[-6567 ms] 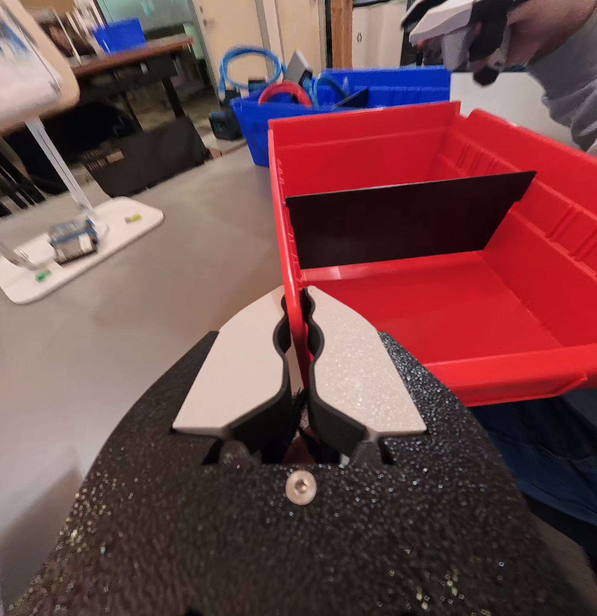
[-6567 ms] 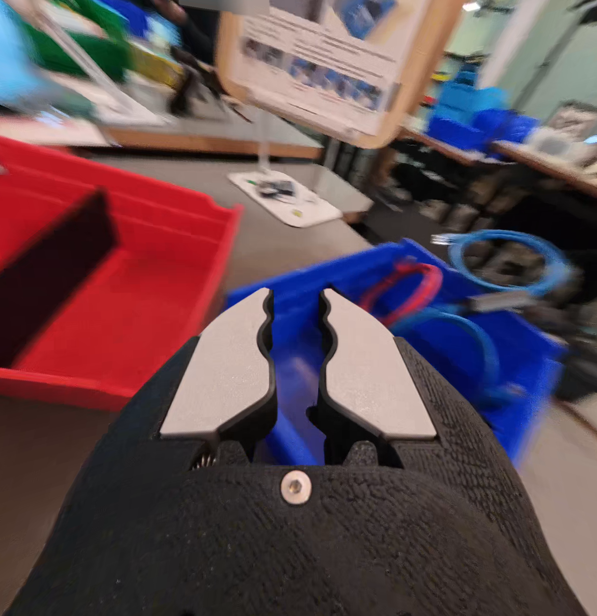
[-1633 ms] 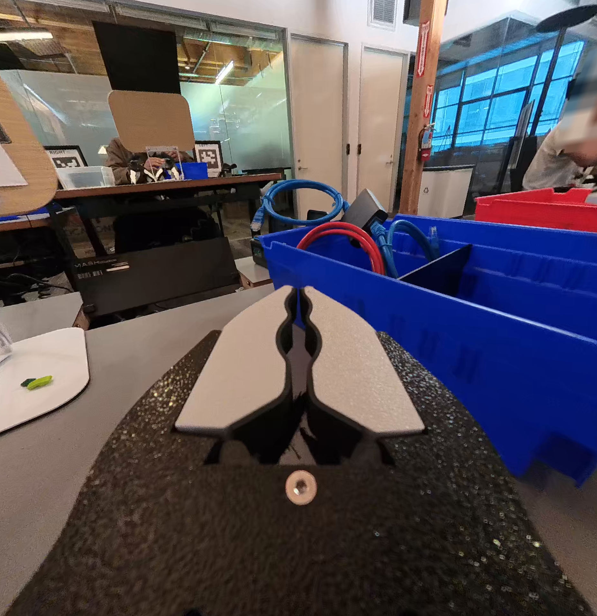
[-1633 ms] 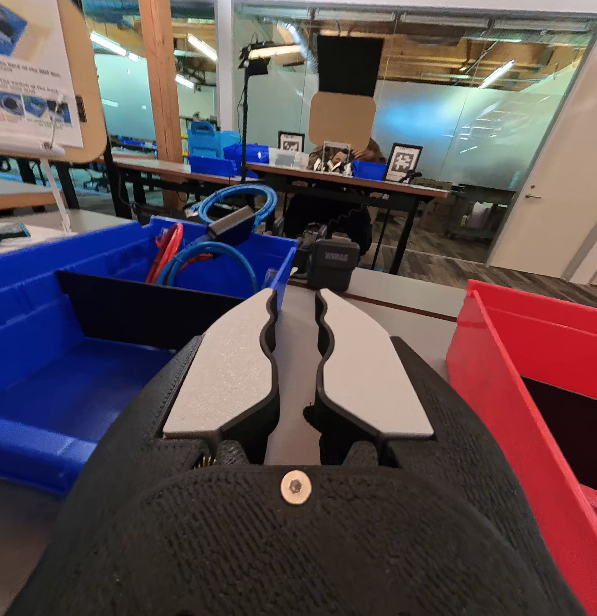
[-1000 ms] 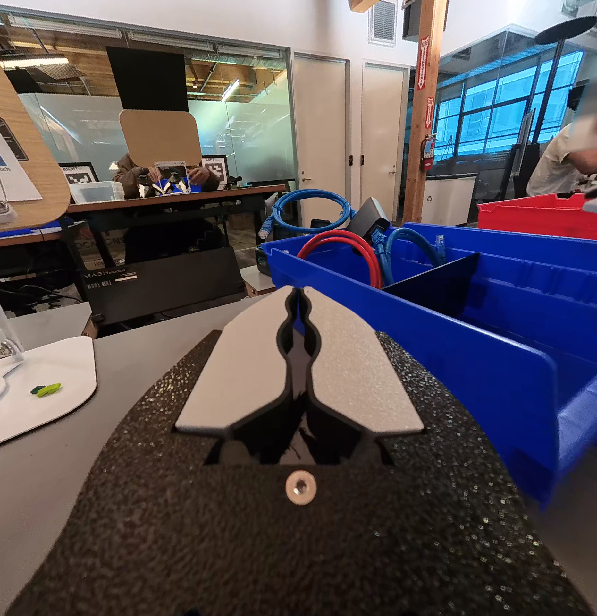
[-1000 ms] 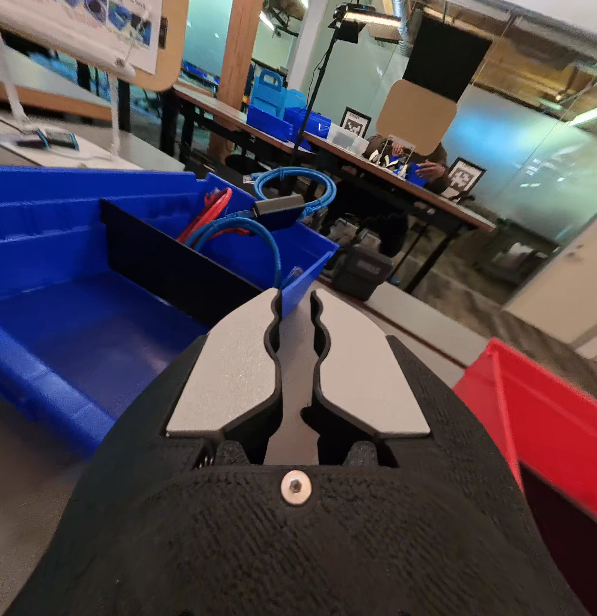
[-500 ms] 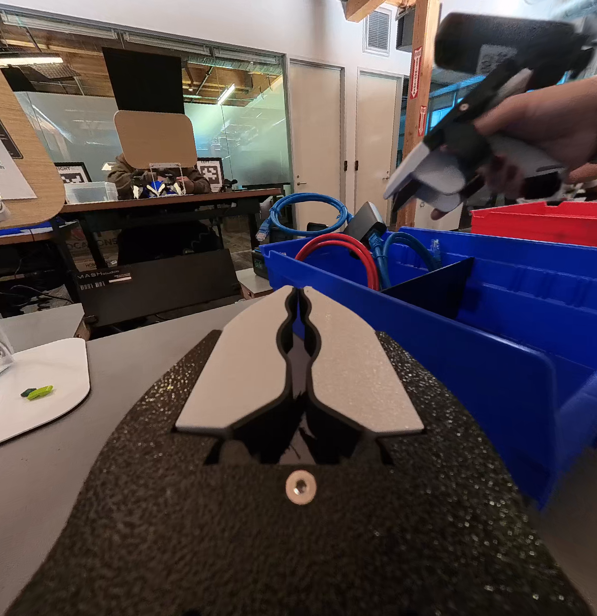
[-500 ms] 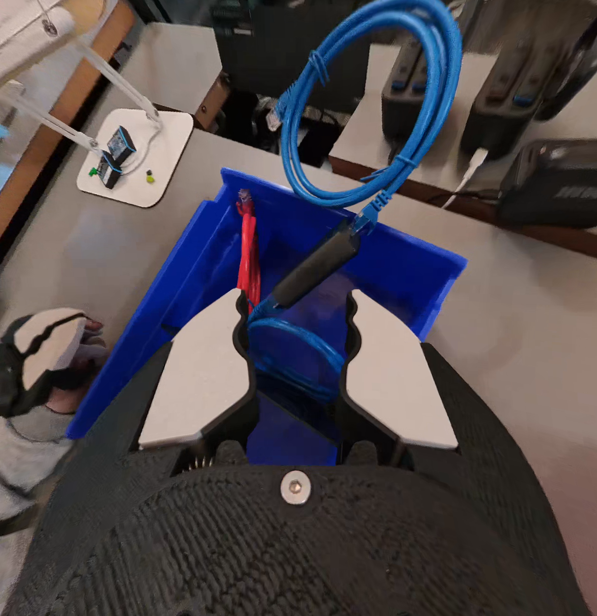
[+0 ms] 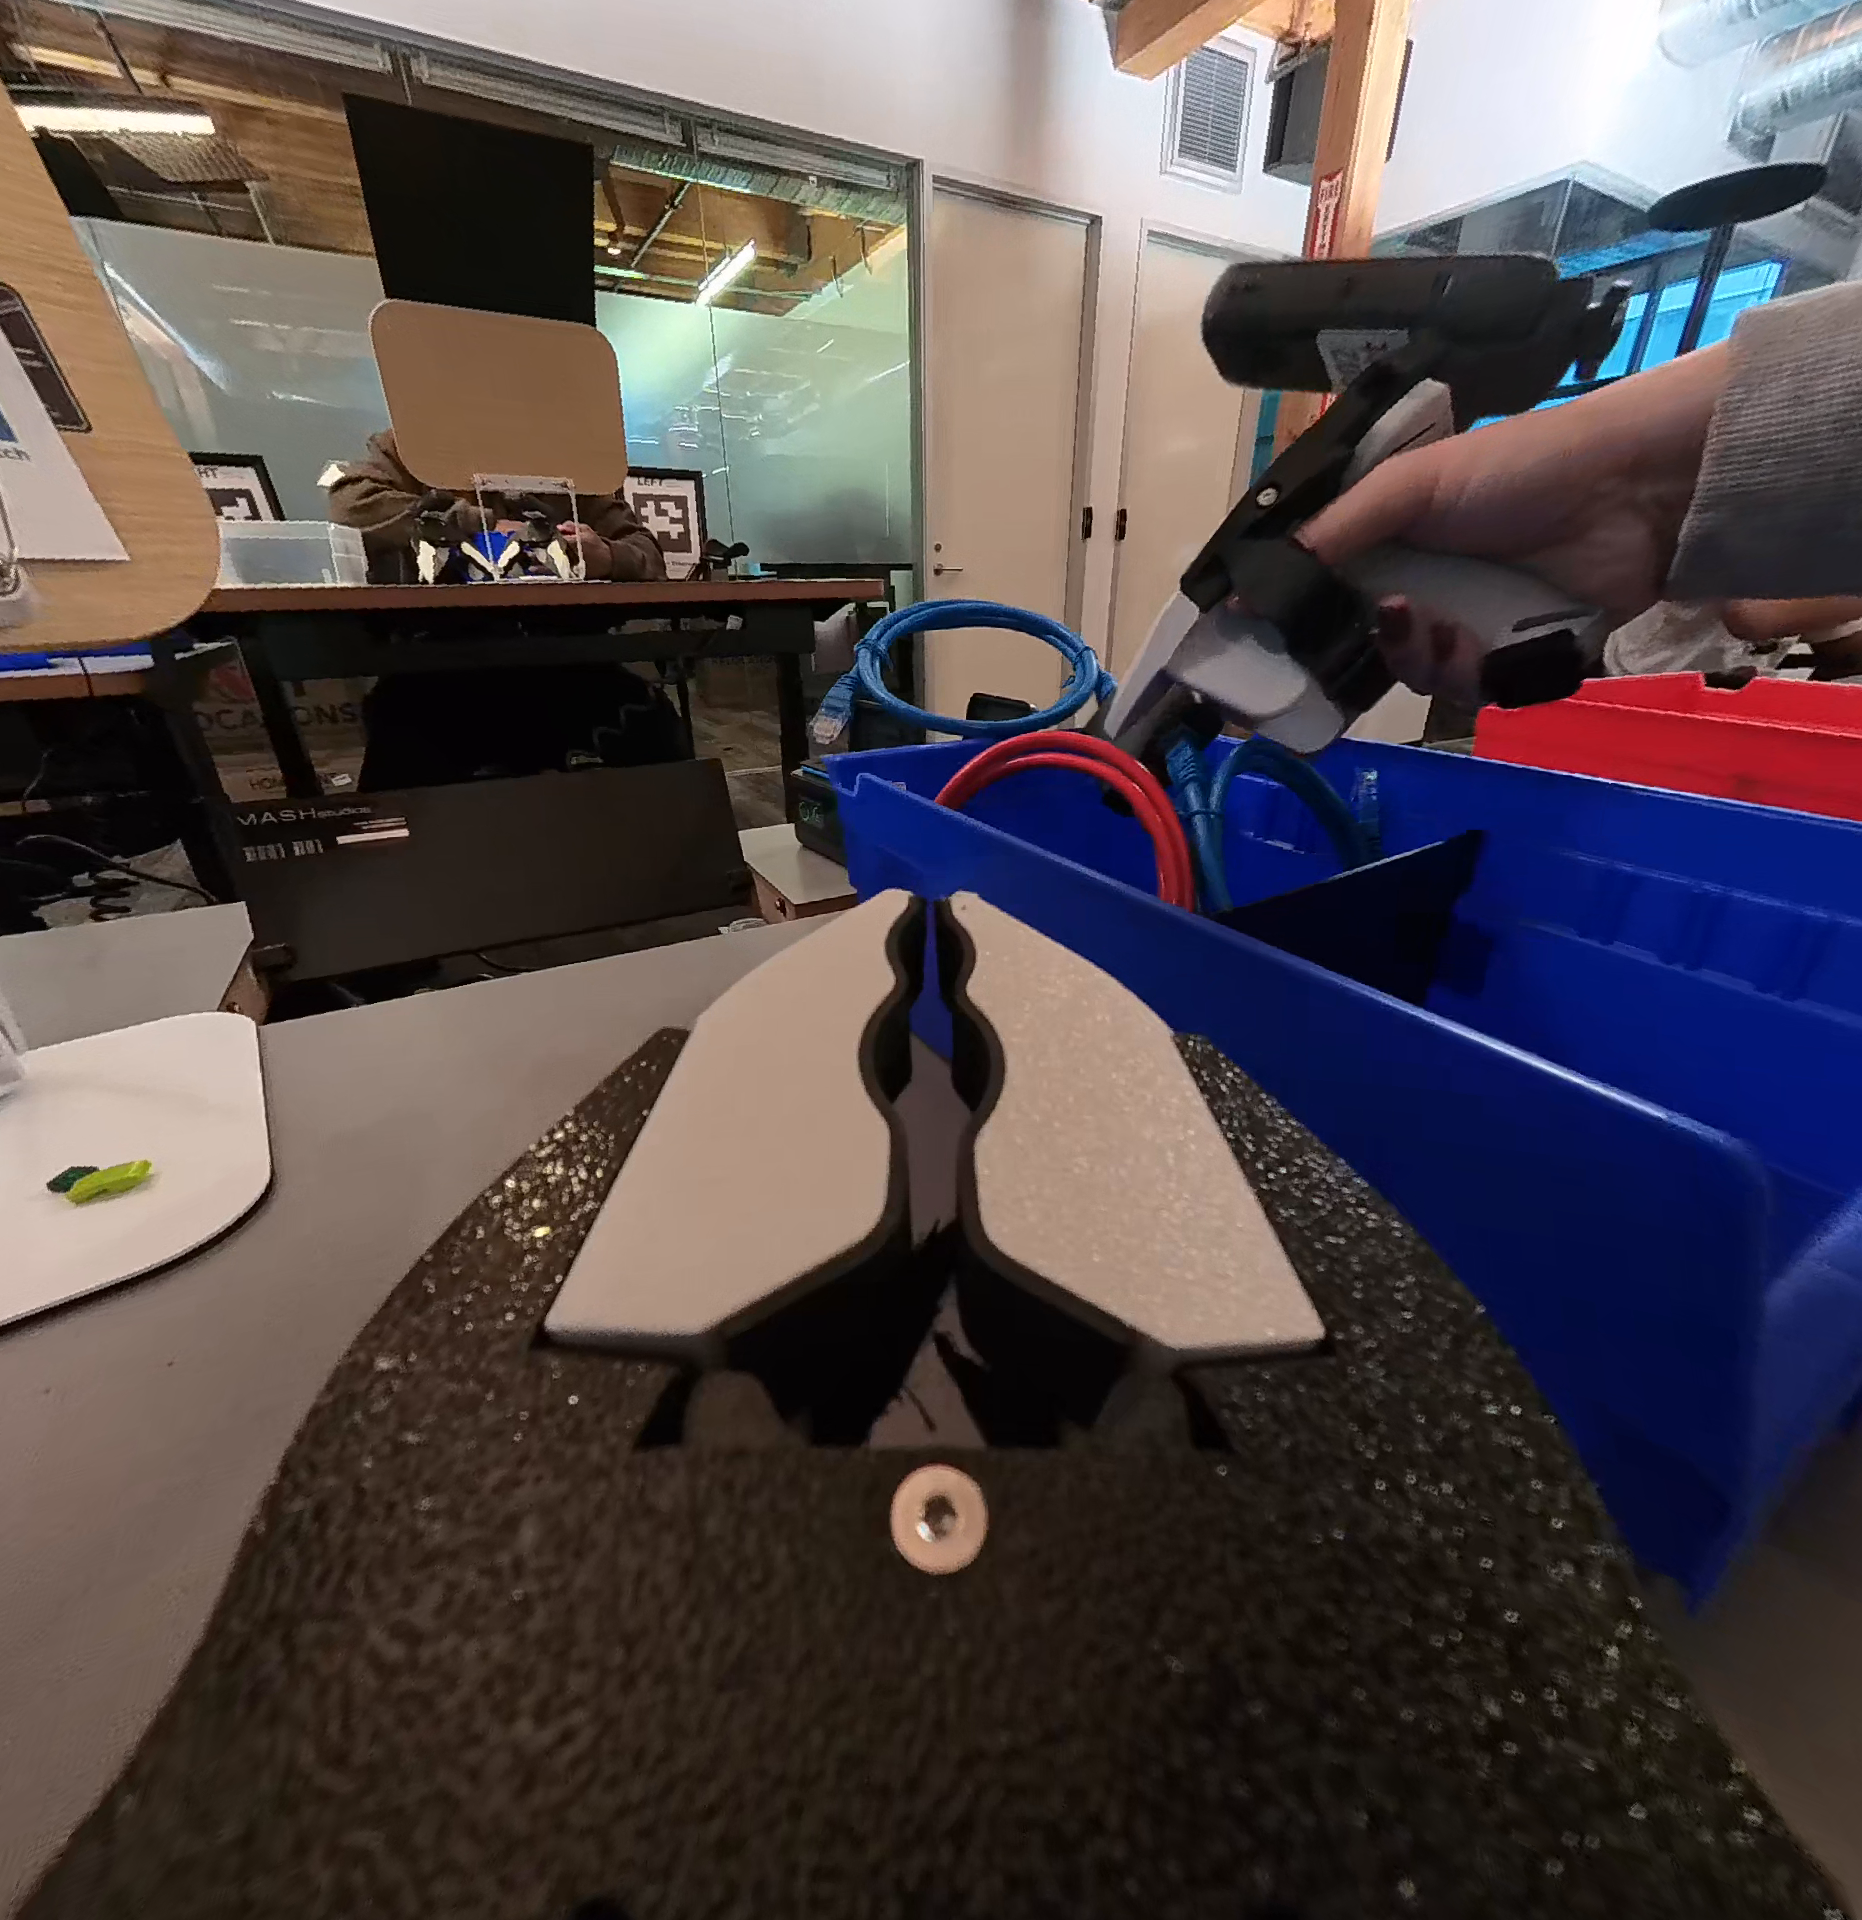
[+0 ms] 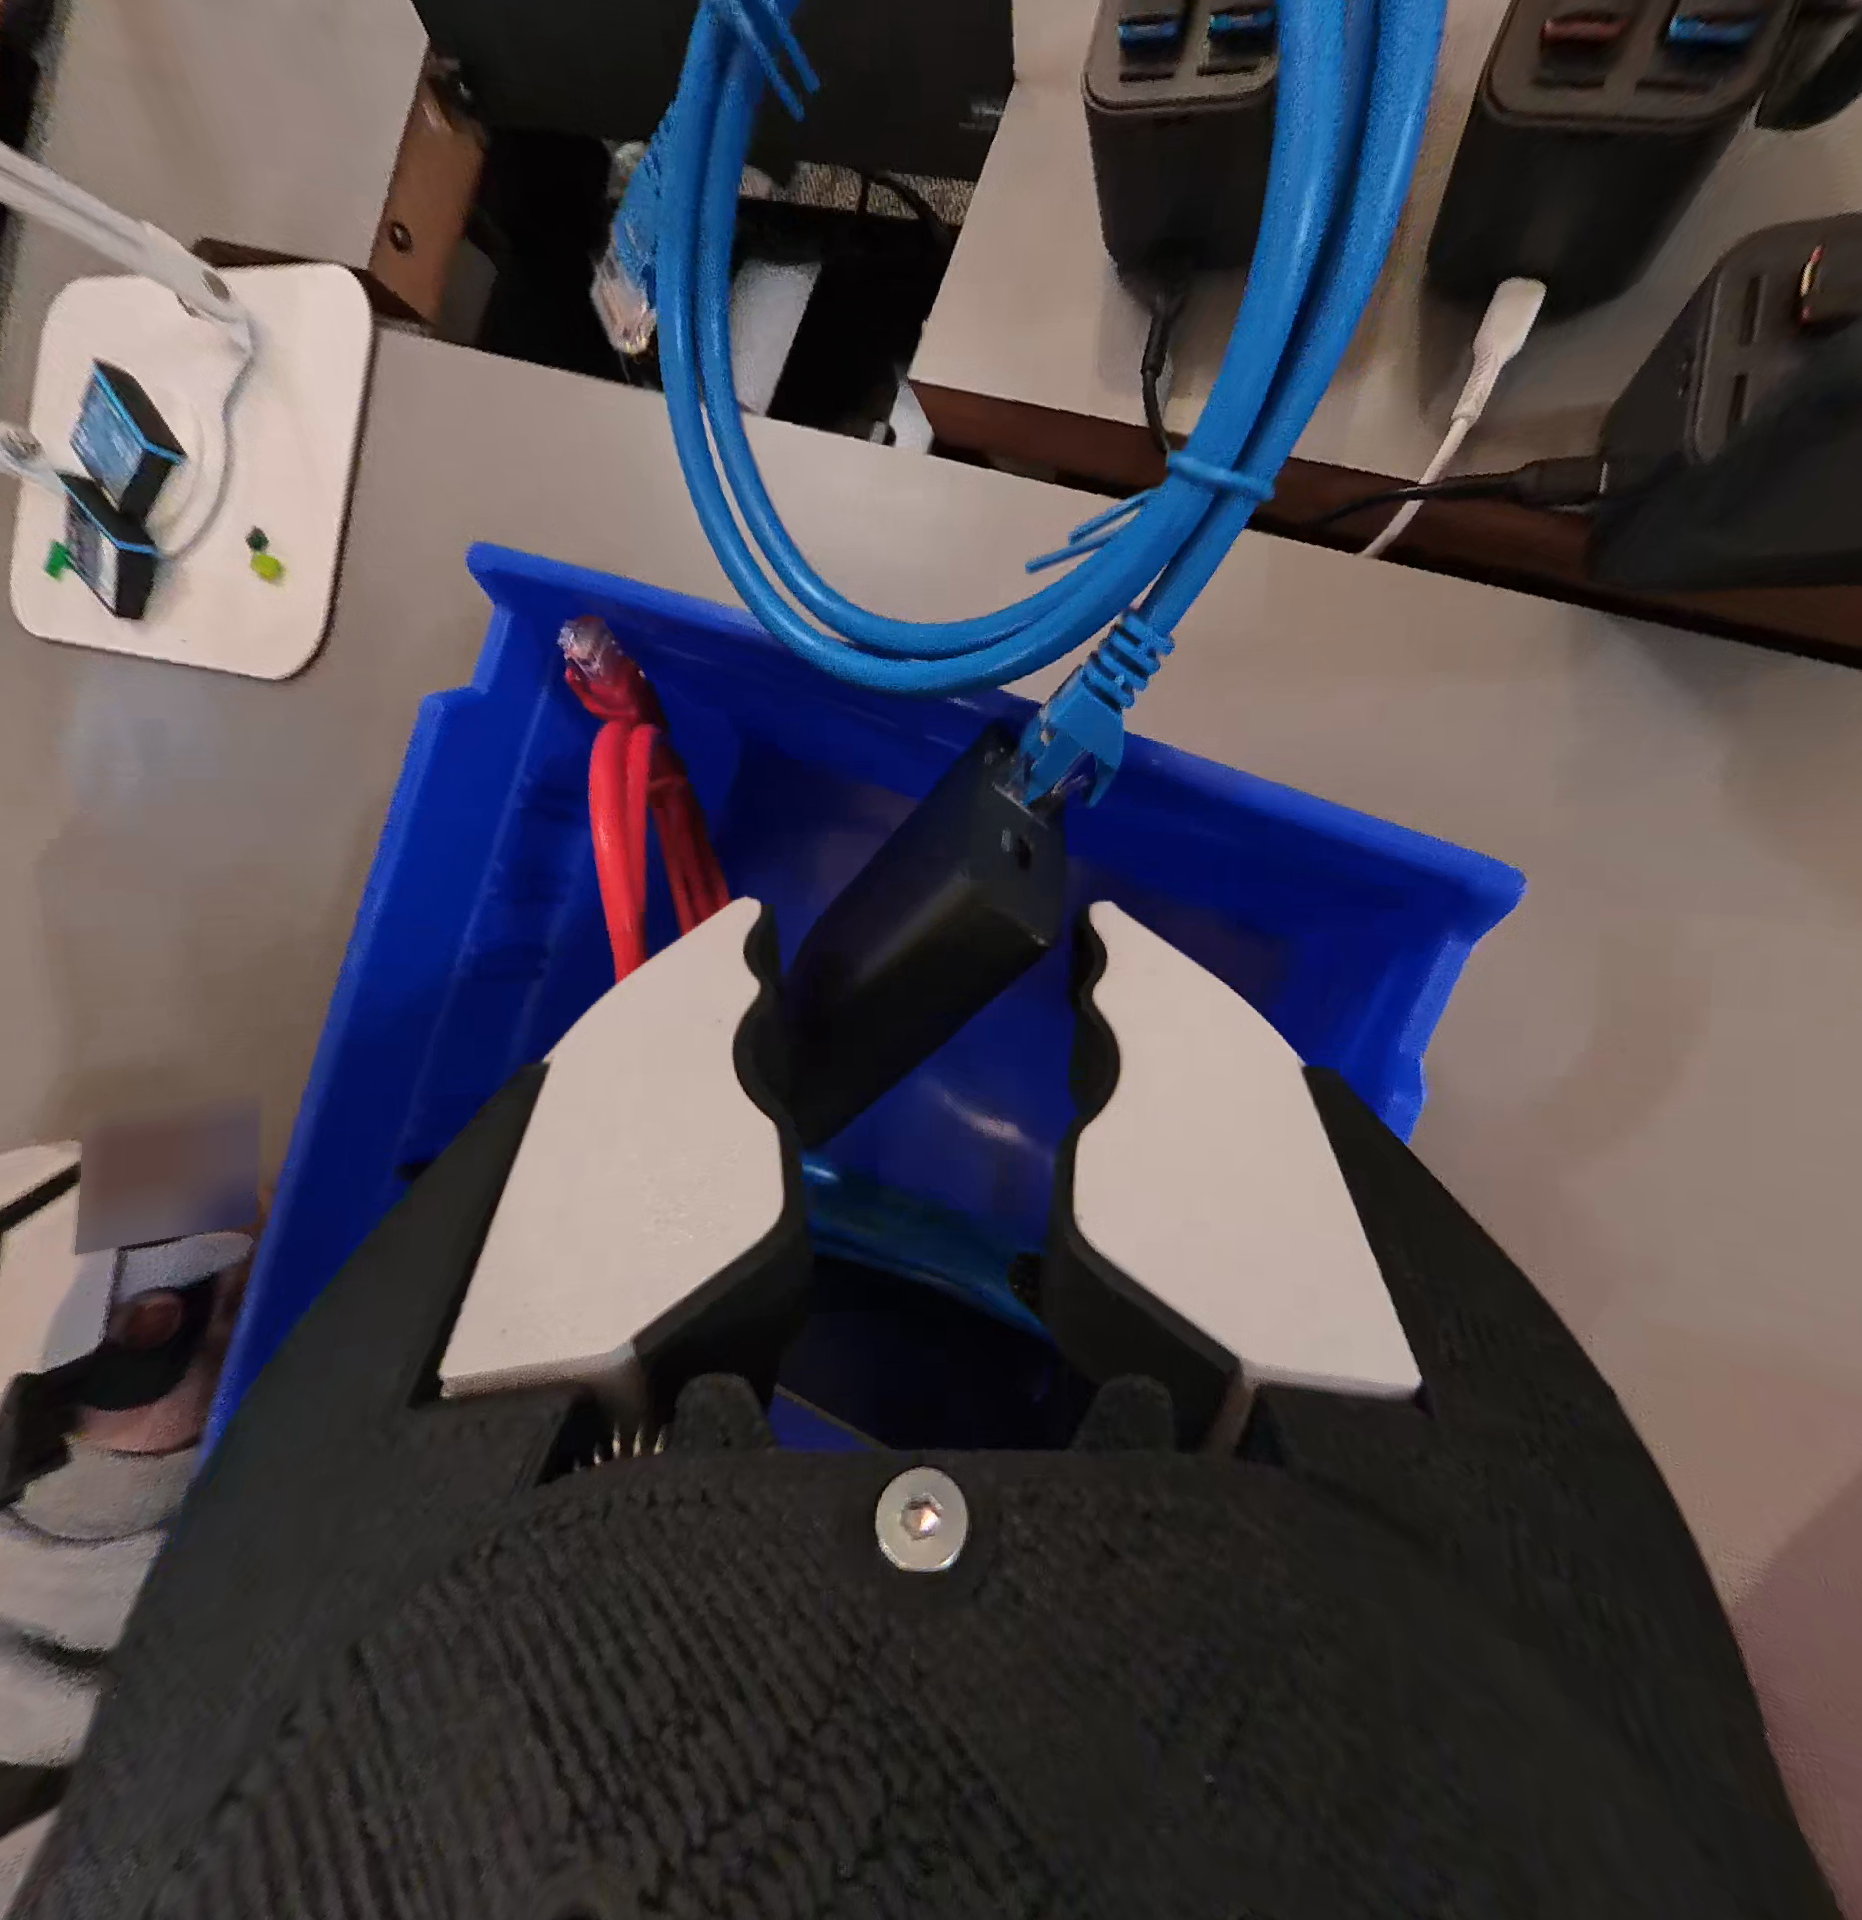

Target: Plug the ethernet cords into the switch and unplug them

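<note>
A blue bin (image 9: 1426, 1143) stands on the grey table. Its far compartment holds a red cable coil (image 10: 636, 831), a blue cable, and a black adapter box (image 10: 927, 935) with a blue cable coil (image 10: 1270, 364) plugged into it and hanging over the rim. My right gripper (image 10: 922, 920) is open and points down into the bin with the box between its fingers. It also shows in the left wrist view (image 9: 1145, 717), held by a hand. My left gripper (image 9: 932, 904) is shut and empty, low beside the bin's left wall.
A black divider (image 9: 1374, 914) splits the bin. A red bin (image 9: 1685, 748) stands behind it on the right. A white stand base (image 10: 189, 468) with small black blocks lies left of the bin. Black power units (image 10: 1176, 135) sit beyond the table edge. A person sits at a far table (image 9: 491, 520). Across from one pair of fingers to the other is roughly 25 cm. The white stand base (image 10: 189, 468) is closer to my left gripper, around 30 cm from its tips; the right tips are 40 cm off.
My right gripper rose over the bin, tipped downward, opened wider and came down around the black box. My left gripper stayed shut and hardly moved.
</note>
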